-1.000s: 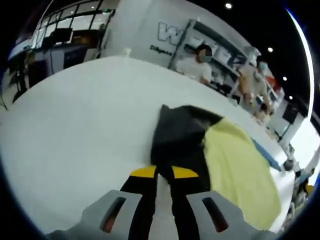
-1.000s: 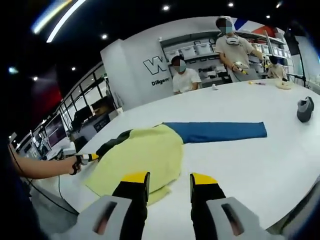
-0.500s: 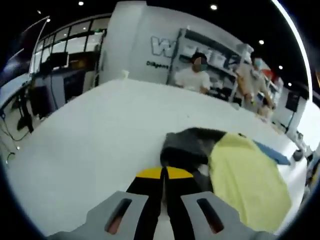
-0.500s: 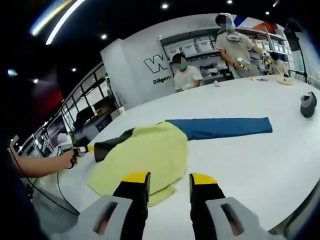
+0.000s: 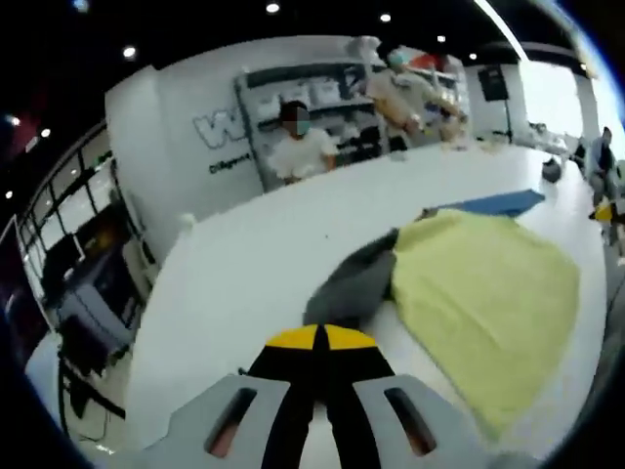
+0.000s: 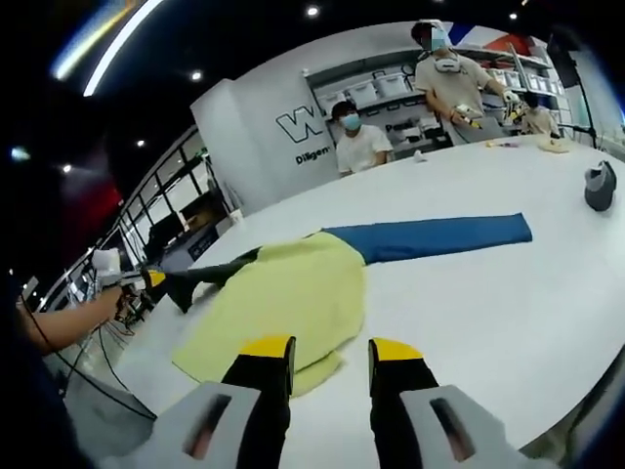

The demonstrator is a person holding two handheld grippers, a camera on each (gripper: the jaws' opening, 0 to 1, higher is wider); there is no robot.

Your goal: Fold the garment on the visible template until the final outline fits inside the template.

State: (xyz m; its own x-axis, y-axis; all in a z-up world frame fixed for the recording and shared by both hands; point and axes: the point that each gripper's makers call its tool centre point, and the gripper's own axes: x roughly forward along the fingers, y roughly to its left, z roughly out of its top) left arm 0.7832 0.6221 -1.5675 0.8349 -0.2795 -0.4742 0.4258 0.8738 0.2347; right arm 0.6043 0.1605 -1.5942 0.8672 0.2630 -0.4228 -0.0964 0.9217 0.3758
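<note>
A garment lies flat on the white table (image 6: 508,313): yellow body (image 6: 283,293), blue sleeve (image 6: 439,236) stretched to the right, dark grey sleeve (image 6: 210,276) stretched to the left. In the right gripper view, a hand holds my left gripper (image 6: 146,280) at the dark sleeve's end. In the left gripper view, my left gripper (image 5: 320,338) is shut on the dark sleeve (image 5: 354,281), with the yellow body (image 5: 479,293) and blue sleeve (image 5: 498,203) beyond. My right gripper (image 6: 330,352) hangs open just above the yellow hem's near edge, holding nothing.
A small dark object (image 6: 598,186) sits on the table at the far right. Several people (image 6: 361,147) stand behind the table's far edge, in front of shelves. The table's near left edge drops off by the hand (image 6: 103,308).
My left gripper has drawn the dark sleeve outward, away from the yellow body, so it now lies stretched and thin. The right gripper has stayed open over the hem.
</note>
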